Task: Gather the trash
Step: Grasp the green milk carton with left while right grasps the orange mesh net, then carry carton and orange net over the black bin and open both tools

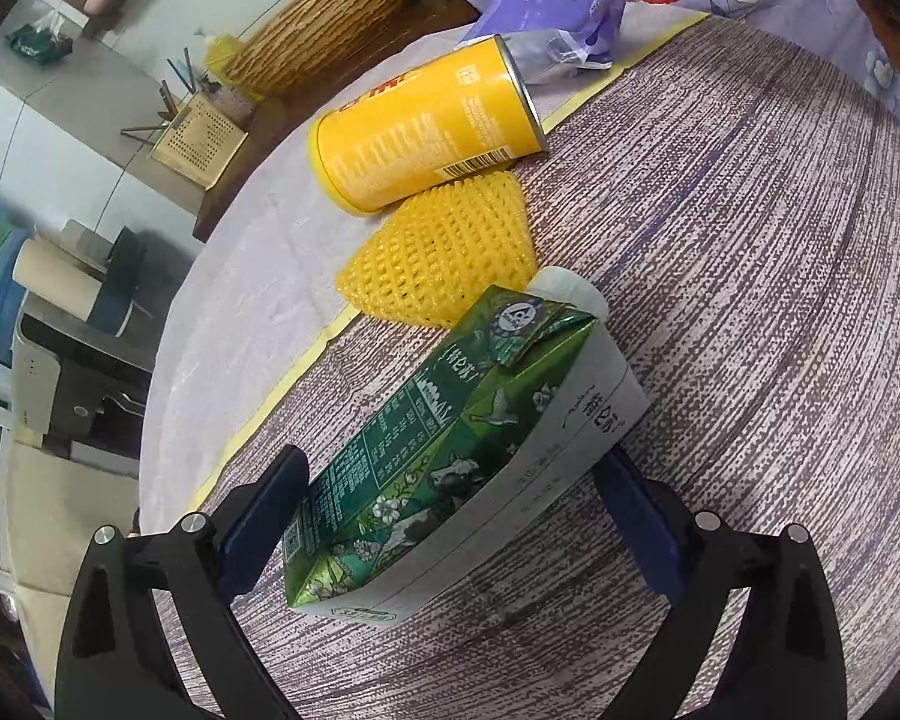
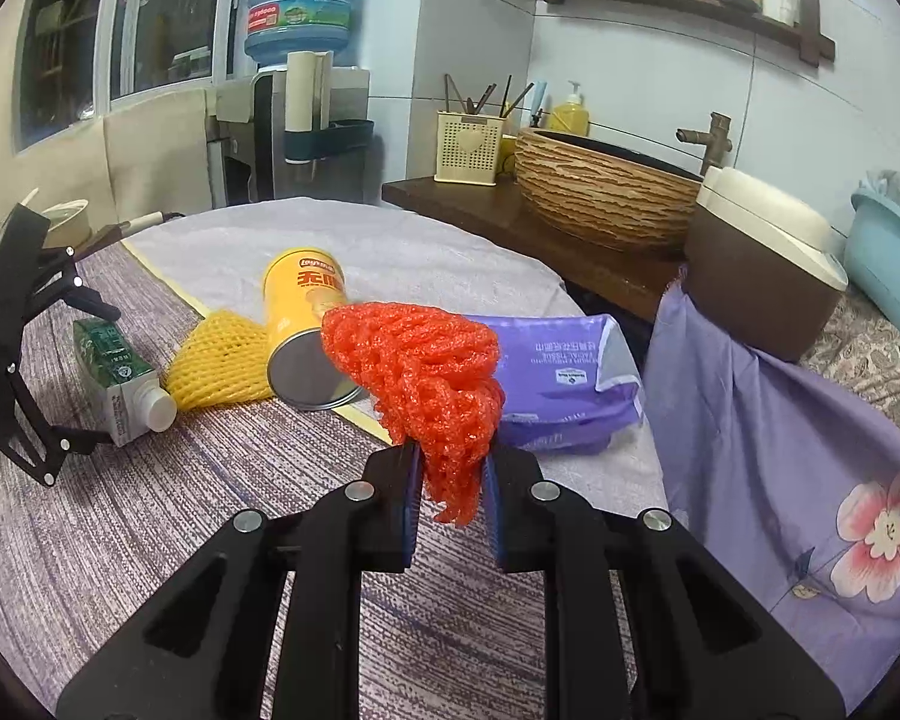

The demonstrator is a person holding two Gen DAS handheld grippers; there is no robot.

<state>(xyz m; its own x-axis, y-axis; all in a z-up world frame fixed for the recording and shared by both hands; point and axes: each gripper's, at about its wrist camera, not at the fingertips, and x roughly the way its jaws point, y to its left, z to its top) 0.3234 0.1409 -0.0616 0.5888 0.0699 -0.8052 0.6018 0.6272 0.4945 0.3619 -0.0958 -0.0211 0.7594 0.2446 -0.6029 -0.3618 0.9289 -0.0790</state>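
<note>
Green milk carton with white flowers, a black-and-white cow, a grey-white side and a white cap. Yellow foam net full of little holes. Yellow chip can with red letters and a shiny silver end. Bright orange foam net, bumpy all over. Purple tissue pack with white writing. Worktop streaked purple and grey, with a yellow edge stripe. Lilac cloth with pink flowers. Black hand-held gripper with blue pads.
</note>
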